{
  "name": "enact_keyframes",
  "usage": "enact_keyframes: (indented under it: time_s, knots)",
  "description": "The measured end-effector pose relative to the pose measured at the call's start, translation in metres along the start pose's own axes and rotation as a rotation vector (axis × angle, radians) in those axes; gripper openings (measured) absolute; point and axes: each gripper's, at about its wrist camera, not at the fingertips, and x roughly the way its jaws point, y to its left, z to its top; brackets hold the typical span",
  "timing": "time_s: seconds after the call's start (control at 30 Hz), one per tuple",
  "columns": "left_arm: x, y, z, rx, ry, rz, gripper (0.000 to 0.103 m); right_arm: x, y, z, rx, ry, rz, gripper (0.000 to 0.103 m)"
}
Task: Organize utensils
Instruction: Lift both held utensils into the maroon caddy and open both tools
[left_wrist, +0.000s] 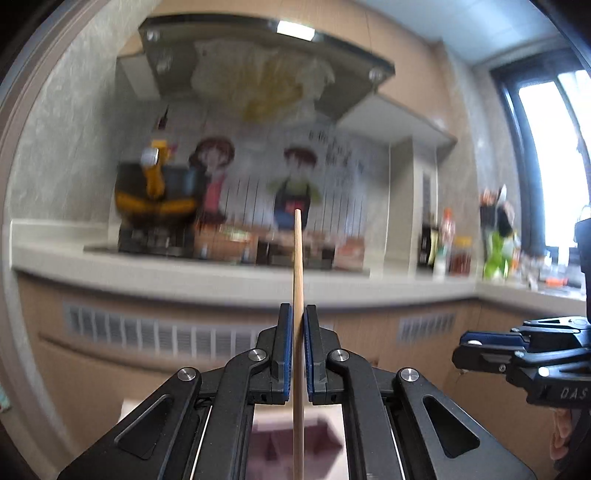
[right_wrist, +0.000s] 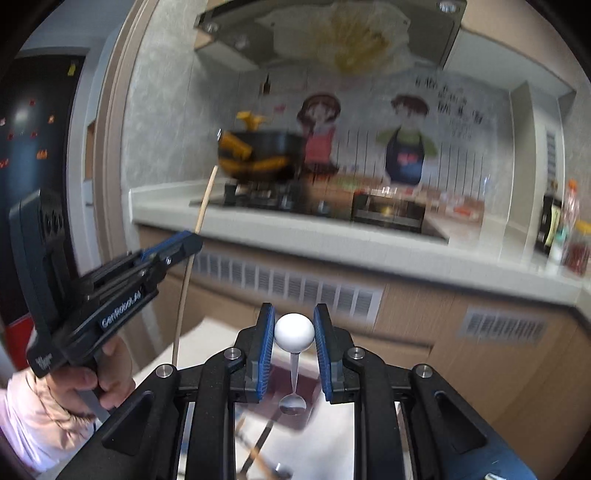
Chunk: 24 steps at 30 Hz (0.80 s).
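Observation:
My left gripper (left_wrist: 295, 314) is shut on a wooden chopstick (left_wrist: 297, 266) that stands upright between its blue pads, raised high in front of the kitchen counter. It also shows in the right wrist view (right_wrist: 184, 238), with the chopstick (right_wrist: 201, 214) sticking up and down through it. My right gripper (right_wrist: 294, 314) is shut on a metal spoon (right_wrist: 293, 400) by the white ball (right_wrist: 294, 331) at its handle end; the bowl hangs down. It shows at the right edge of the left wrist view (left_wrist: 469, 345). More utensils (right_wrist: 258, 454) lie blurred below.
A grey counter (left_wrist: 221, 273) runs across with a stove and a black and yellow pot (left_wrist: 155, 195). Bottles (left_wrist: 443, 243) stand at the right near a window. A dark tray-like shape (left_wrist: 295, 435) lies on a white surface below. A range hood (left_wrist: 258, 55) hangs above.

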Motion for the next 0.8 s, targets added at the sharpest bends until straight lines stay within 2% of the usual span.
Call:
enact_keyframes:
  time_s: [0.13, 0.27, 0.4, 0.57, 0.8]
  knots:
    - [0.029, 0.020, 0.021, -0.025, -0.054, 0.002, 0.006, 0.030, -0.003, 0.019, 0.012, -0.001, 0.001, 0.019]
    - [0.062, 0.044, 0.011, -0.067, -0.056, -0.015, 0.006, 0.074, -0.002, 0.010, 0.018, 0.053, 0.023, 0.019]
    - [0.093, 0.059, -0.027, -0.095, -0.028, 0.015, 0.006, 0.118, -0.004, -0.013, 0.042, 0.133, 0.049, 0.019]
    - [0.128, 0.077, -0.087, -0.088, 0.051, 0.065, 0.006, 0.169, -0.005, -0.055, 0.064, 0.234, 0.047, 0.019]
    - [0.151, 0.092, -0.148, -0.115, 0.175, 0.099, 0.006, 0.205, -0.004, -0.103, 0.094, 0.335, 0.078, 0.020]
